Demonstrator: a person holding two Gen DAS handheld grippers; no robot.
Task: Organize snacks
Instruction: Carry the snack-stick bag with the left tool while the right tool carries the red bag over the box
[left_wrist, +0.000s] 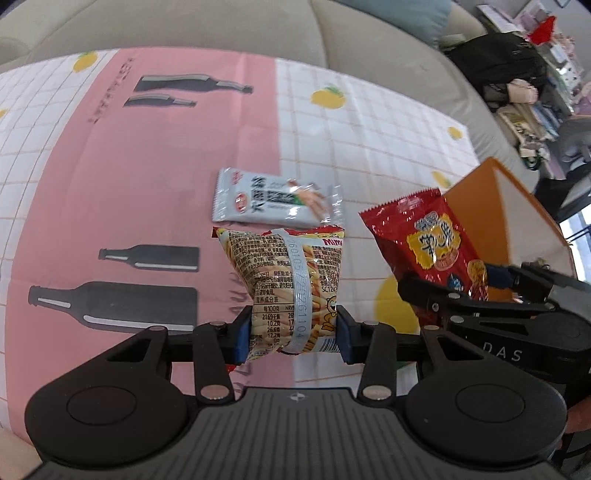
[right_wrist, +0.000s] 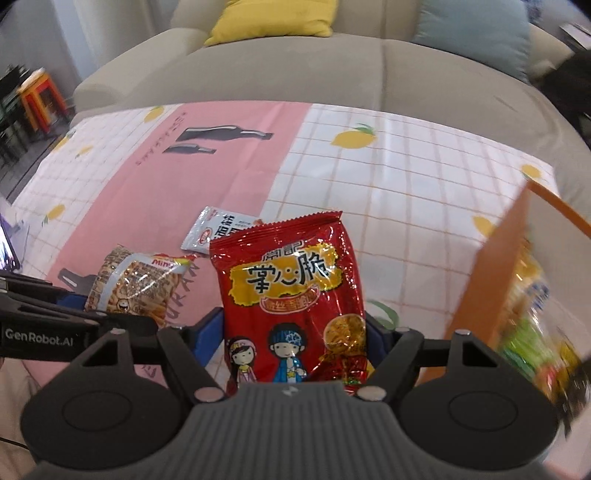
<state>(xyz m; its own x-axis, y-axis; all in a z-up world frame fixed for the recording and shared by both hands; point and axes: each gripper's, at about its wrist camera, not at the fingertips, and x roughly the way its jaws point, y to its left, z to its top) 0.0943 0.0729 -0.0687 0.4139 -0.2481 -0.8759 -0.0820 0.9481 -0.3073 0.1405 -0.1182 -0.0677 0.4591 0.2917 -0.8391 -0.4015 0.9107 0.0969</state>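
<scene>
1. Grip status: left gripper has its jaws clamped on the lower end of a yellow foil packet of stick snacks, held above the counter with its pink-and-white printed cloth. Right gripper has its jaws clamped on a glossy red crinkly snack bag.
2. Orange open box at right, near the red bag; packets already inside, blurred.
3. Risk: both pinches sit low on slick film, so a bag may slide or swing and snag the box wall.
4. Count: two held bags, one white flat packet lying on the counter just beyond, one box.
</scene>
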